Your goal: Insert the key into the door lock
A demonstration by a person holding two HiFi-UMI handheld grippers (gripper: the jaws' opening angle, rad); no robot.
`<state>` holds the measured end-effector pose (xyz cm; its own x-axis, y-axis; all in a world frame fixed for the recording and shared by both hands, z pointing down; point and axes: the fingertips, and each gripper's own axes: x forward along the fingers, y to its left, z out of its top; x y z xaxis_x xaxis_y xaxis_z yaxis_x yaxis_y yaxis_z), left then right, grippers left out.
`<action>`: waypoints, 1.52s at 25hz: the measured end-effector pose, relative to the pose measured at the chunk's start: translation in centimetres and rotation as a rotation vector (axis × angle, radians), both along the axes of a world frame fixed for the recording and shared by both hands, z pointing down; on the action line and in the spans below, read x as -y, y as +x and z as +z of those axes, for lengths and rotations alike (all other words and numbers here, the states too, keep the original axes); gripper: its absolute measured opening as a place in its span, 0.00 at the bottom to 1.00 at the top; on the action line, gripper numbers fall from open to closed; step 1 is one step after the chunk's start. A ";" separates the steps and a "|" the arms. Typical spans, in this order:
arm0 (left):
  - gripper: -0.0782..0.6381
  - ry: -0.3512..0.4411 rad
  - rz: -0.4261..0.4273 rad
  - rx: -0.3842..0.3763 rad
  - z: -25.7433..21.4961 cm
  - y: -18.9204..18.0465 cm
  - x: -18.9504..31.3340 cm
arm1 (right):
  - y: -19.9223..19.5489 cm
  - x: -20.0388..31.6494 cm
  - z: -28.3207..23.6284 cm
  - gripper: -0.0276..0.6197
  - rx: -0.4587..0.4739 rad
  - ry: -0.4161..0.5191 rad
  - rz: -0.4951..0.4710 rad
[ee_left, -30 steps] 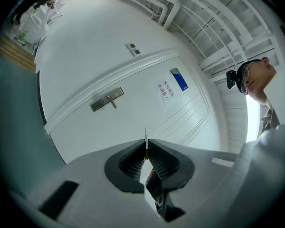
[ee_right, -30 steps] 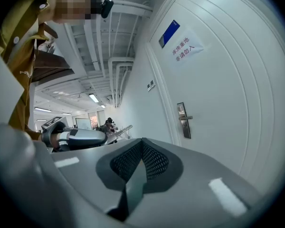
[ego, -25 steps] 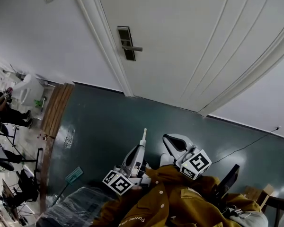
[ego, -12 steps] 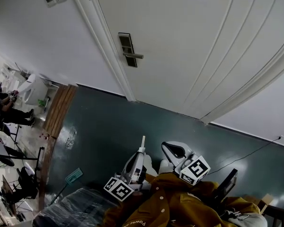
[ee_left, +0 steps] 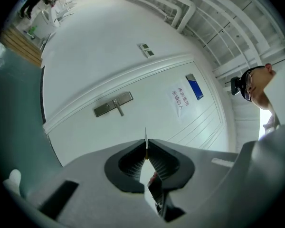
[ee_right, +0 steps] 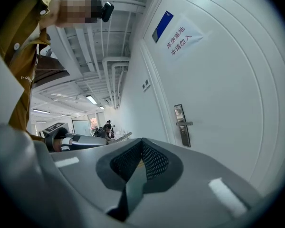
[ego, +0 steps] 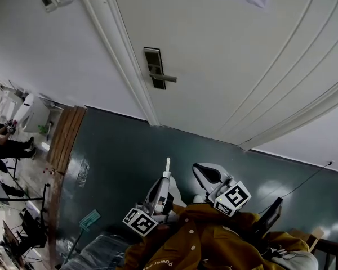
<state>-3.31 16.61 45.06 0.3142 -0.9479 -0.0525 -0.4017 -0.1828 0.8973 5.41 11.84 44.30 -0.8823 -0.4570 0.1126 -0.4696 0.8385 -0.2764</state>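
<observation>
White wall and a white panelled door with long raised mouldings stand above a dark teal floor. At the door's edge near the frame sits the door lock, a narrow dark rectangular plate with a straight metal lever handle. A paper notice and a small blue sign are fixed higher on the door.

Left gripper: the dark ribbed fingers are closed on the key, a thin flat metal blade standing out past the fingertips and aimed toward the door. The key is well apart from the lock.

Right gripper: the fingers are pressed together at the tips, with nothing between them. It is held just beside the left gripper.
</observation>
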 end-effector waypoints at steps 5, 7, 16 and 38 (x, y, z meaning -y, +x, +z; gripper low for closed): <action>0.14 0.006 0.060 0.005 -0.4 -3.7 3.5 | -3.4 3.9 -0.8 0.05 -0.005 0.018 0.065; 0.14 0.012 0.078 0.006 -0.4 -4.9 4.5 | -4.3 5.0 -1.1 0.05 -0.010 0.033 0.090; 0.14 -0.004 0.129 -0.025 0.0 -6.0 9.6 | -5.3 10.1 -1.8 0.05 -0.036 0.045 0.128; 0.14 -0.102 0.017 -0.072 1.5 -5.9 23.4 | -4.4 30.1 -5.8 0.05 -0.147 0.260 0.119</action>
<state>-9.17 -6.76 46.58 0.3287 -0.9442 0.0208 -0.3337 -0.0955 0.9378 1.02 -18.22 38.54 -0.8039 -0.5860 0.1013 -0.5875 0.8090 0.0179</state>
